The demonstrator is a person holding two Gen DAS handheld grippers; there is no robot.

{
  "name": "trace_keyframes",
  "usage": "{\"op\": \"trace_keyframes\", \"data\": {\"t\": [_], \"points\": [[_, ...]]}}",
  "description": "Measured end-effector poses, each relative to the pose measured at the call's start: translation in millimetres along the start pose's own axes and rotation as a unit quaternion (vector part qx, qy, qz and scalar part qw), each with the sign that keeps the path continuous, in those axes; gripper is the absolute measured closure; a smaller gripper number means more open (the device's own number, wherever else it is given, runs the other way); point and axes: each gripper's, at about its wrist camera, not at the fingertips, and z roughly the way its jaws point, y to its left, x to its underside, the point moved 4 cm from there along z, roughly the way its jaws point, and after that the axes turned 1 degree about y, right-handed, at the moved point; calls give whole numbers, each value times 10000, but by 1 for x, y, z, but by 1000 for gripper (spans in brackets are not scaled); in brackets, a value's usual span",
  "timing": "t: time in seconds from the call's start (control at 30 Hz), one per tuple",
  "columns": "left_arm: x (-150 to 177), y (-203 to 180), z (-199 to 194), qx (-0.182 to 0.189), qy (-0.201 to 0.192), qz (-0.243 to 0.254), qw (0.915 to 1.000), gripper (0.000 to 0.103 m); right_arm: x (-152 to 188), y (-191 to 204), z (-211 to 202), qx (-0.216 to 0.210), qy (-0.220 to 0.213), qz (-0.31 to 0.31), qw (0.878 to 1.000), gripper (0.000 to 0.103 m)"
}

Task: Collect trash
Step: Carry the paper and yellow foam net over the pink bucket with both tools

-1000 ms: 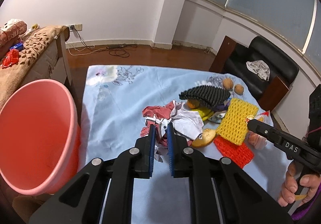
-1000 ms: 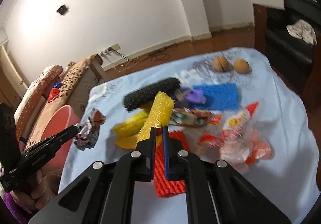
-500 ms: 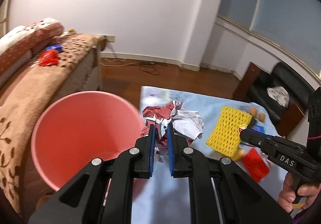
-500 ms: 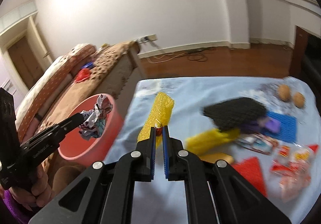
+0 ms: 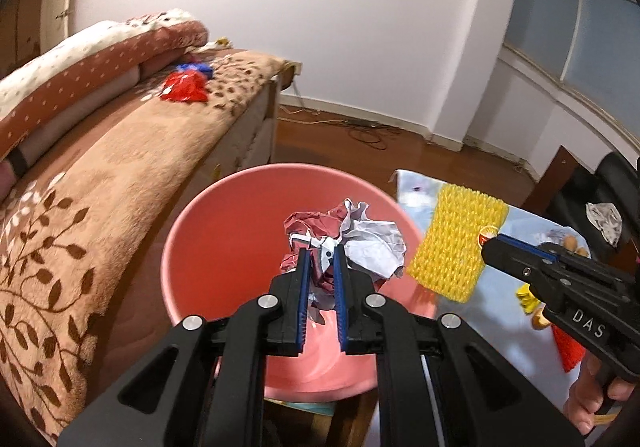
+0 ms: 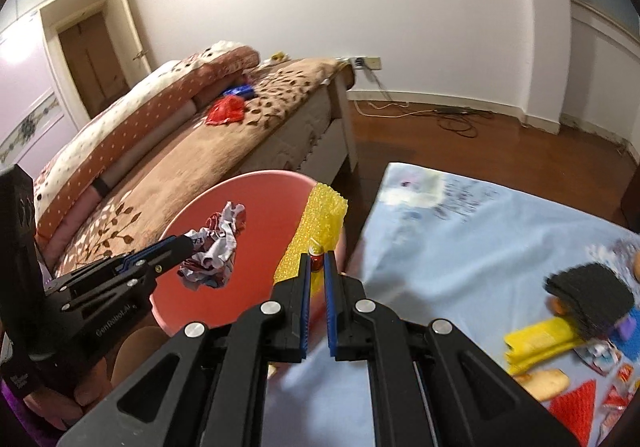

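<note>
My left gripper [image 5: 320, 253] is shut on a crumpled red-and-white paper wad [image 5: 352, 235] and holds it over the mouth of the pink bucket [image 5: 224, 231]. My right gripper [image 6: 317, 261] is shut on the yellow foam net [image 6: 316, 231] and carries it at the bucket's [image 6: 256, 191] right rim, just left of the table edge. In the right wrist view the left gripper [image 6: 188, 243] reaches in from the left with the wad [image 6: 216, 247] above the bucket. The left wrist view shows the right gripper [image 5: 490, 245] holding the yellow net [image 5: 456, 243] beside the bucket.
A table with a light blue cloth [image 6: 460, 247] carries more trash: a black foam net [image 6: 588, 295], a yellow wrapper [image 6: 540, 343], red netting [image 6: 576, 399]. A bed with a brown leaf blanket [image 5: 100, 207] stands left of the bucket. A black armchair [image 5: 608, 183] sits at the far right.
Both grippers have swung left from the table toward the bucket. The paper wad now hangs over the bucket's opening, and the yellow net has reached its rim. Both grips are unchanged.
</note>
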Motion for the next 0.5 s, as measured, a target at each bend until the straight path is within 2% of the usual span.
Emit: {"op": "trace_keyframes", "data": {"t": [0.27, 0.5], "points": [[4, 23, 7, -134, 142, -251, 9995, 92, -7, 28, 33, 17, 173, -312, 9994, 97], [7, 31, 12, -226, 203, -303, 9991, 92, -3, 32, 49, 108, 312, -383, 9987, 97]]}}
